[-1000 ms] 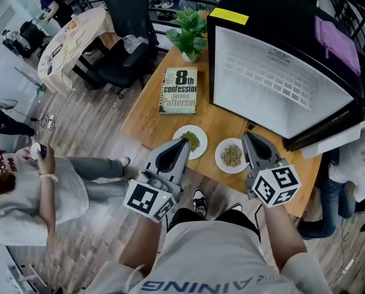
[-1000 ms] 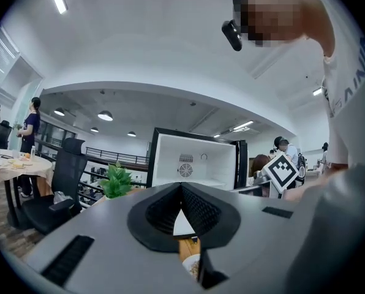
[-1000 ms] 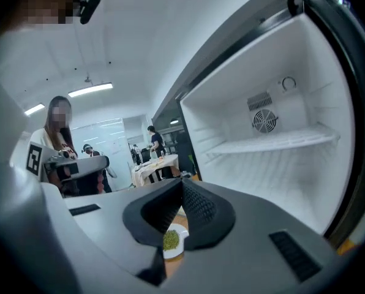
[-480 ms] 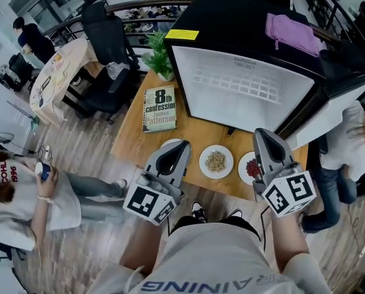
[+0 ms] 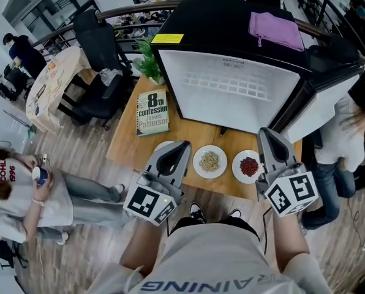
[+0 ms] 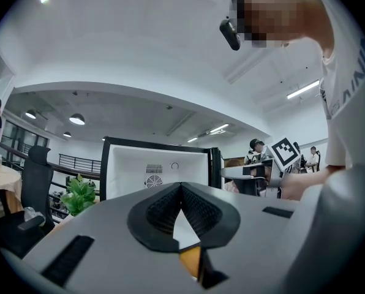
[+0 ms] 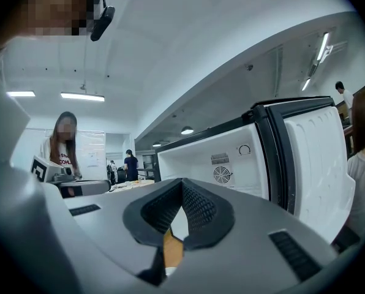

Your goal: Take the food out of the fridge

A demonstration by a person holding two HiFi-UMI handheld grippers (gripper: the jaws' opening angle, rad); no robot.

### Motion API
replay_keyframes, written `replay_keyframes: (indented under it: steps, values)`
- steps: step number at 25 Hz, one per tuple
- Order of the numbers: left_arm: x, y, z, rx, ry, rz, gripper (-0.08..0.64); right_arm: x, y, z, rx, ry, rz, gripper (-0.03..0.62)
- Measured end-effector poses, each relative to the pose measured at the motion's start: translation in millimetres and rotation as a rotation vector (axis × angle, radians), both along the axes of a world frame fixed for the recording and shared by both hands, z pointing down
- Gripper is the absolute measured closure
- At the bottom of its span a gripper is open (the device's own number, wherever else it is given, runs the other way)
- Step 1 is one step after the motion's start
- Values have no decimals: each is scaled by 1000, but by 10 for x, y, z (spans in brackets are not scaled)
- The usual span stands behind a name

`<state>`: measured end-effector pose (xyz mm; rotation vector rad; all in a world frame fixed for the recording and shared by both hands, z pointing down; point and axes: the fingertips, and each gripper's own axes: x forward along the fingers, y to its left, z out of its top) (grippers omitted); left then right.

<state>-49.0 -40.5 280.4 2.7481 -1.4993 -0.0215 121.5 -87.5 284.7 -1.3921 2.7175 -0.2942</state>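
Both tools are shut and carry nothing. The left tool [image 5: 181, 146] has its pads pressed tip to tip in its own view, and the right tool [image 5: 267, 133] shows the same. Both hang level over the near edge of the surface [image 5: 188, 127], facing the fridge [image 5: 231, 84], whose door [image 5: 320, 106] stands wide open on the right.

The food [image 5: 209, 161] looks to be out already. A seed plate [image 5: 196, 162] and a red plate [image 5: 236, 167] sit side by side on the surface in front of the fridge, between the 2 tools. A 3rd plate [image 5: 163, 144] peeks out from behind the left tool; we can't tell what's on it. Inside, the fridge looks bare white in the head view, but the tool views lose its lower part behind their own bodies.

So we judge the job done or v. close to it, and the step in hand is a check + pull-back. To do it well:
- We look into the fridge once more, esp. low down, before we call it empty.
- We keep both tools above plate height as we draw back. The red plate lies just beside the right tool and near the surface's front edge, so a low swing could knock it off.
- We take the same care on the left w/ the 3rd plate.
- We leave the book [image 5: 153, 112] alone; it's well clear.
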Motion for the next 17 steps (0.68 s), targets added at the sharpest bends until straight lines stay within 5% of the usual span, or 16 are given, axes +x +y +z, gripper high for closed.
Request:
replay_keyframes:
  steps: [17]
  values:
    - [4,53,-28,1,4,-4,552,-59,39,-27,-2,14,-19,572]
